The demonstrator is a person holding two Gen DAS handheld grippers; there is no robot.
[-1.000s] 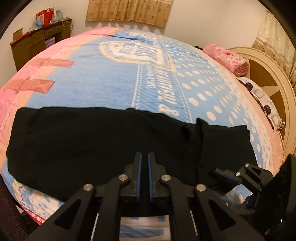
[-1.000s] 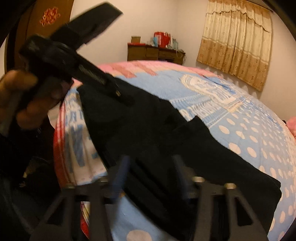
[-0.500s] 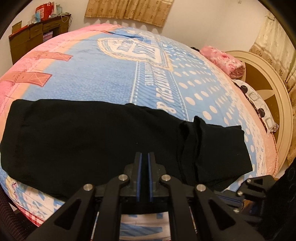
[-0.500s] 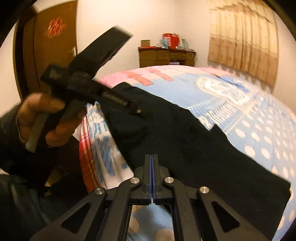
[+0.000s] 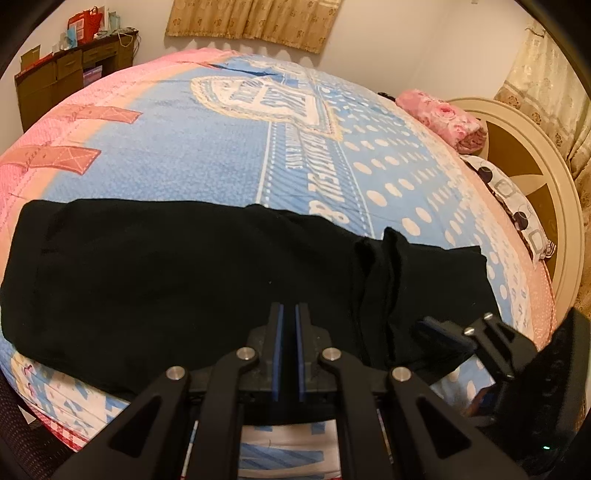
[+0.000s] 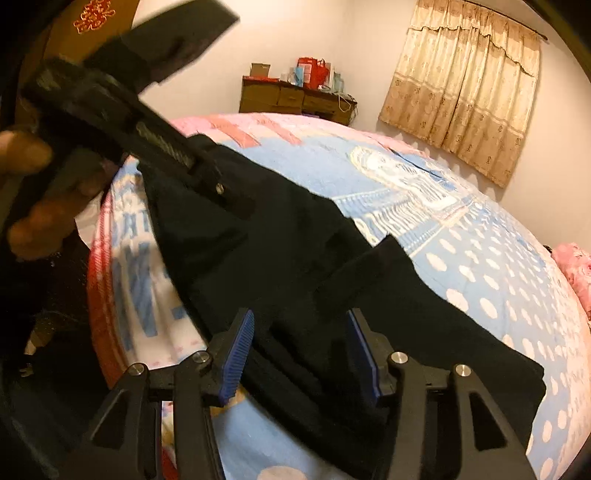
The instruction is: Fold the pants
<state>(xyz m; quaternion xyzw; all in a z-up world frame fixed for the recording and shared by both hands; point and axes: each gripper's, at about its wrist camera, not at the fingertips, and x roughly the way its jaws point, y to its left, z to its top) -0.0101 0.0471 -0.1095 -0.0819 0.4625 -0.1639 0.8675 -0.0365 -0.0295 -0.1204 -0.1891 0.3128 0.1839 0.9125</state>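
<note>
Below, black pants (image 6: 295,266) under opening right gripper (image 6: 301,350), nothing pinched, left gripper (image 5: 287,354) pressed together

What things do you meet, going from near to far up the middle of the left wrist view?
Left tongs → black pants → blue bedspread → curtain.

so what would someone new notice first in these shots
The black pants stretch in a long band across the near edge of the bed, dark against the blue and pink bedspread. The left claw sits shut over them, while the right claw is opening above a bunched fold, its pads clear of the cloth.
</note>
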